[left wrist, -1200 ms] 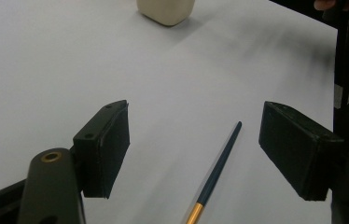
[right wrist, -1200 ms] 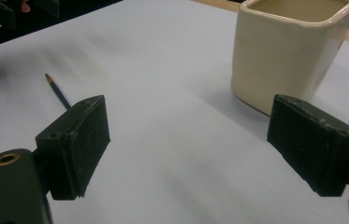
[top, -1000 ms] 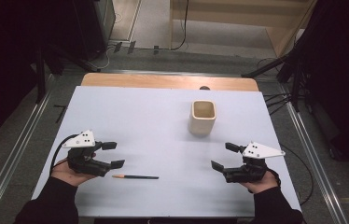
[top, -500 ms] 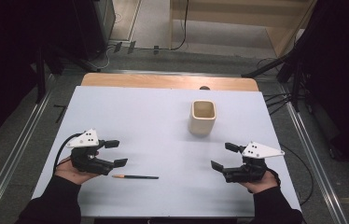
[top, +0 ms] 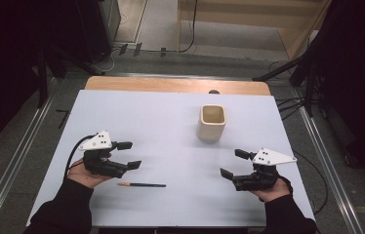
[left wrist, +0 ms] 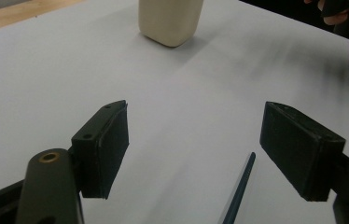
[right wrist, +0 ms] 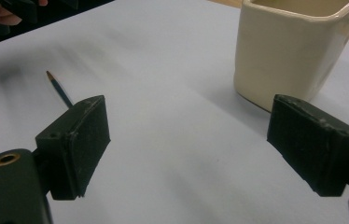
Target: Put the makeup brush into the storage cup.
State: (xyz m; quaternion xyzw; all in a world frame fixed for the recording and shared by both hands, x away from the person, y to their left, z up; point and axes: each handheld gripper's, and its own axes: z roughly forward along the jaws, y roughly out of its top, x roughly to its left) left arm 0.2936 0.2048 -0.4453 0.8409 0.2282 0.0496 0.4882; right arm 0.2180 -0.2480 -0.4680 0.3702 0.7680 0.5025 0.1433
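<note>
Left gripper point(top: 128, 155) with jaws wide apart and empty, above the table point(top: 171, 122), pencil point(top: 141, 185) lying flat just beside and below its lower jaw. Right gripper point(top: 233, 164) likewise open and empty, cream cup point(top: 212, 123) upright ahead of it, pencil well apart.

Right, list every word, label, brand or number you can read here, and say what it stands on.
None can be read.
The cream cup is plain.
The pencil shows no legible print.
The grey plates on the left gripper and right gripper show only small holes.
</note>
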